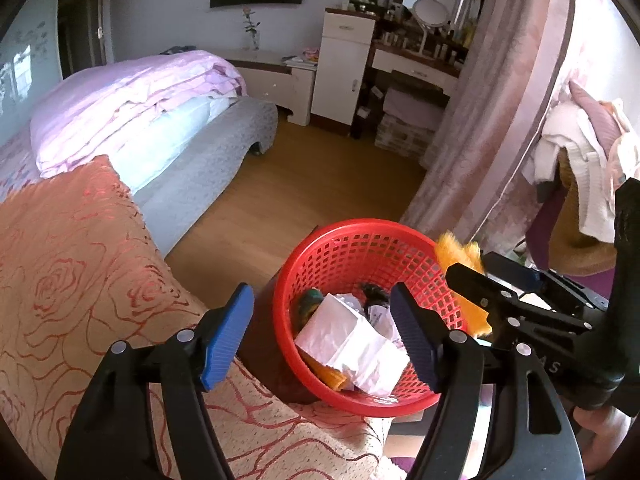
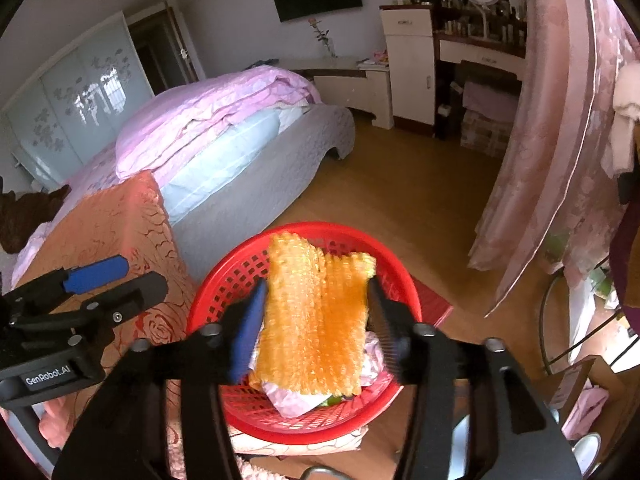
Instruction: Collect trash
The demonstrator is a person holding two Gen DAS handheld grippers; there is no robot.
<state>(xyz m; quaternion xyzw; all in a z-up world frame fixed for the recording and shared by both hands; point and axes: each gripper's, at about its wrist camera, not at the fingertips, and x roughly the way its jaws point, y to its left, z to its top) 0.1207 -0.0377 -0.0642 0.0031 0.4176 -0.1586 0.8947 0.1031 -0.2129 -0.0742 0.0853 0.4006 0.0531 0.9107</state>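
A red mesh basket (image 1: 316, 264) stands at the edge of the rose-patterned cloth (image 1: 80, 280); it shows in the right wrist view too (image 2: 224, 292). It holds crumpled white paper (image 1: 352, 340) and other scraps. My right gripper (image 2: 316, 320) is shut on an orange foam net sleeve (image 2: 316, 320) and holds it just above the basket. That gripper shows in the left wrist view (image 1: 468, 280) at the basket's right rim, with the orange sleeve (image 1: 460, 252). My left gripper (image 1: 324, 336) is open and empty over the basket's near-left side; it shows at the left in the right wrist view (image 2: 100, 276).
A bed with pink bedding (image 2: 208, 120) lies behind the cloth. Wooden floor (image 1: 300, 188) stretches to a white cabinet (image 1: 340, 68) and dressing table (image 2: 480, 48). A pink curtain (image 2: 560, 140) hangs at the right. A chair with clothes (image 1: 580, 180) stands at the far right.
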